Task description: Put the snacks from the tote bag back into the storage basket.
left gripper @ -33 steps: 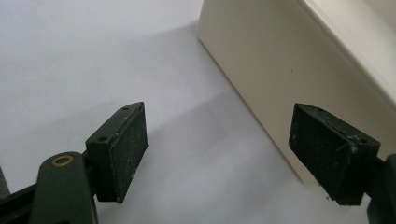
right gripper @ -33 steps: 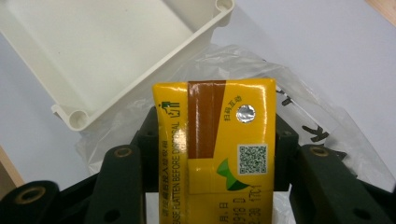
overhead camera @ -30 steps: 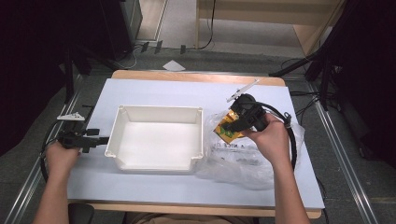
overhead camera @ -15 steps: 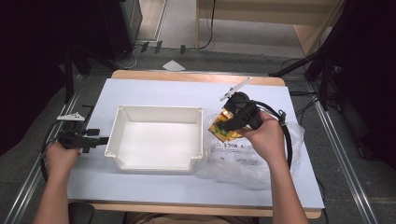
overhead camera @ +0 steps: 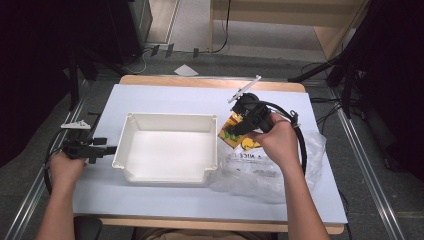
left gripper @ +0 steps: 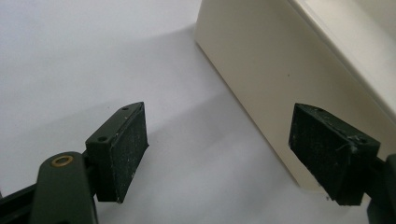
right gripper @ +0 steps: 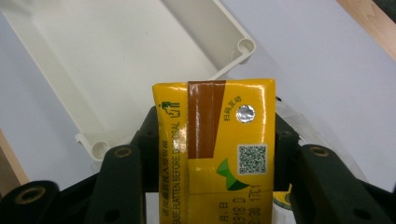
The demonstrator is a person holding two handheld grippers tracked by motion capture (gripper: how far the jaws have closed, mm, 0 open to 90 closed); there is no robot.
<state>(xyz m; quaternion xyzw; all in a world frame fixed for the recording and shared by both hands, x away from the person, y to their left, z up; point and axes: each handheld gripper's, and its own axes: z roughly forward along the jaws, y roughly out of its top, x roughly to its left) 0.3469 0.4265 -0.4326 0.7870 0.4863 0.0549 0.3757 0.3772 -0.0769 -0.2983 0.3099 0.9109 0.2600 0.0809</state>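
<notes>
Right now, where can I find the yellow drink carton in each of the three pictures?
High view: the yellow carton sits right of centre, held in the right gripper beside the white tray.
Left gripper view: the carton is not in it; the tray's outer wall is ahead.
Right gripper view: centre, clamped between the jaws.
Shared landmark: the white tray.

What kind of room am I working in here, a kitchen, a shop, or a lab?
Most likely a lab or recording setup, not a home: a white-covered table on a grey floor, dark stands and cables around it, and only a white bin and a yellow carton laid out.
</notes>
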